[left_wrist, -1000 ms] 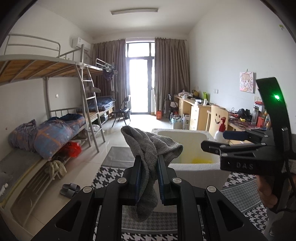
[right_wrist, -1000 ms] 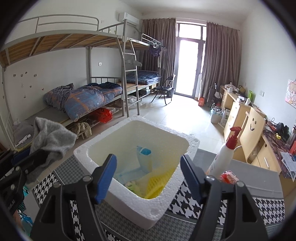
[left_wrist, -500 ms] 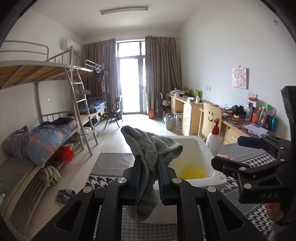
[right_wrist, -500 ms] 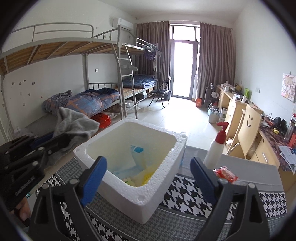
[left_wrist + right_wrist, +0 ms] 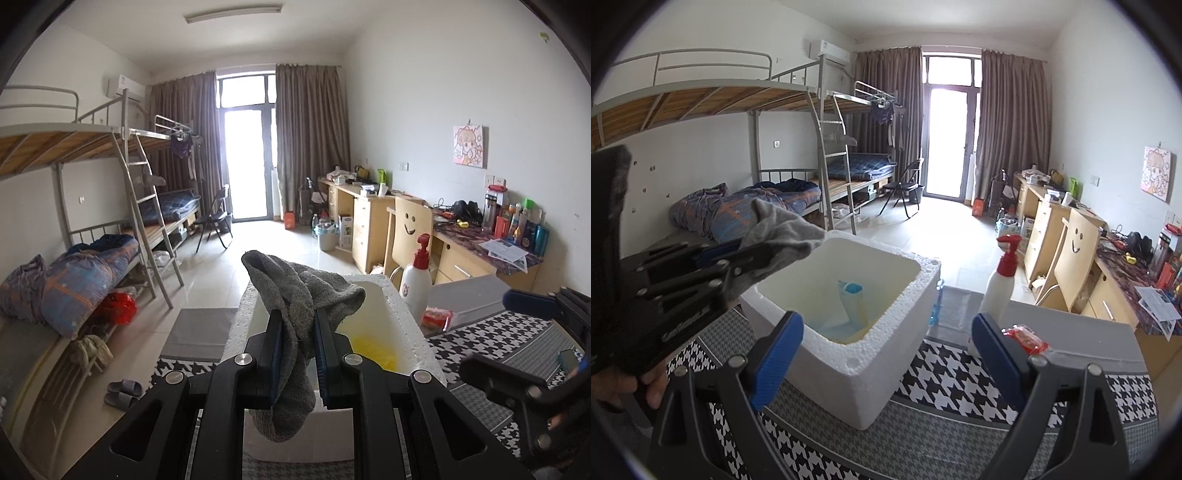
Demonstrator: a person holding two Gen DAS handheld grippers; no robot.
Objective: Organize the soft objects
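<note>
Since a second ago the left gripper has carried the towel in toward the box, from off its left side to its near-left rim, and the right gripper has spread its jaws wider and slid right, so the box now sits between its fingers rather than dead ahead.

Left gripper is pinching the towel: pads pressed tight on the middle of the cloth, the top bunched above the fingers, a tail hanging below them. Gripped mid-cloth like that, it stays bundled and looks easy to drop in one piece. In the right view the towel overhangs the box's left rim, not yet inside.

Right gripper stands wide apart, nothing between the pads, in front of the box's near corner. Likely just keeping out of the way, or ready for the next item.

Box is open-topped foam, on the houndstooth cloth. Inside it: a blue-capped pouch and something yellow at the bottom. So it reads as the bin for soft things.

Right of the box: pump bottle just beside it, red packet near that. Both hard or unclear, not held.

Next move, judged: bring the towel over the opening, then let go.
</note>
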